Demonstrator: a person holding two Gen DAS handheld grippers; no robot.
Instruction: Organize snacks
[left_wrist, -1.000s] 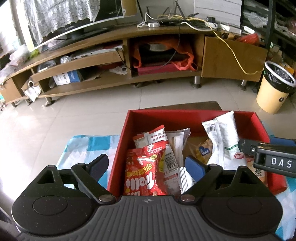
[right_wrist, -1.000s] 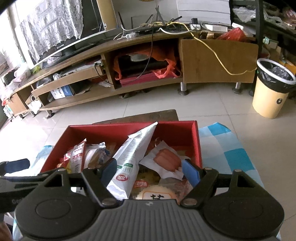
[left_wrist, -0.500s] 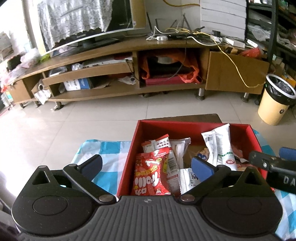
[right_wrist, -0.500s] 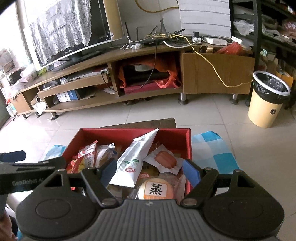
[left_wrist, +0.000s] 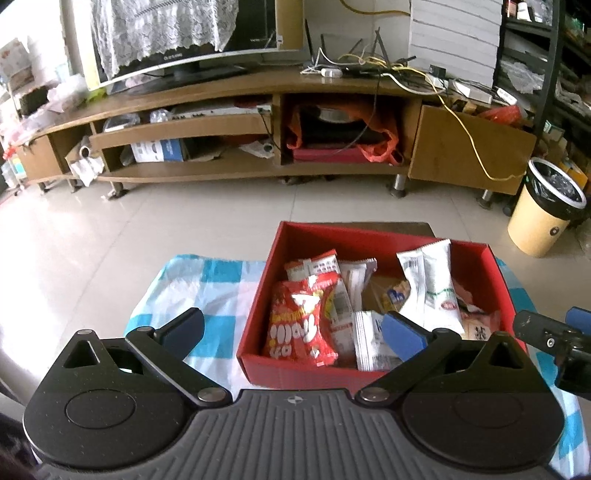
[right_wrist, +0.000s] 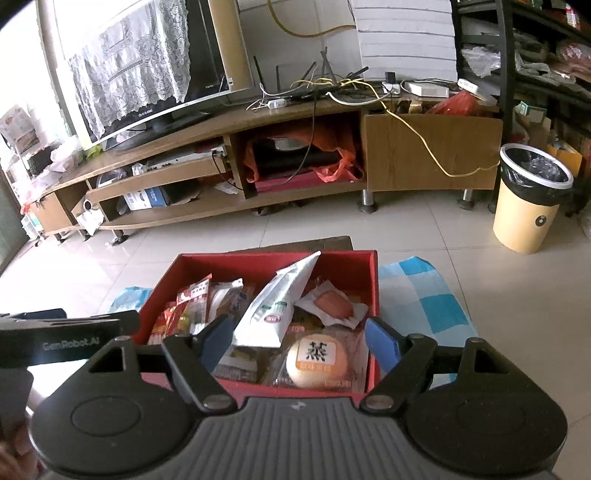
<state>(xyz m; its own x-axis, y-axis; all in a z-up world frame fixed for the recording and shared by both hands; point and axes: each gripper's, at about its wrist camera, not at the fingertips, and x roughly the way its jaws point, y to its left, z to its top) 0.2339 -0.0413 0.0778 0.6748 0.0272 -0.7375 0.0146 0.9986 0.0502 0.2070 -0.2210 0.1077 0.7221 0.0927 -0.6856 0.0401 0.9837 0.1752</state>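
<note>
Tiled floor and a checked cloth (left_wrist: 221, 280) surround the red box (left_wrist: 369, 236) of snacks at twelve o'clock; left gripper (left_wrist: 291, 326) and right gripper (right_wrist: 297, 334) are held spread, empty. The propped white packet (right_wrist: 273, 306) could be toppled if brushed.

Both wrist views look down, close, from its near side — sharing the red box (left_wrist: 373, 236) (right_wrist: 347, 264).

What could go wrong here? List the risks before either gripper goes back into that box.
The tall white packet leans upright against other snacks; a nudge may tip it over the red box wall. The right gripper and left gripper, both open, hover close together and could collide. The box sits on loose checked cloth, so pushing might slide it.
</note>
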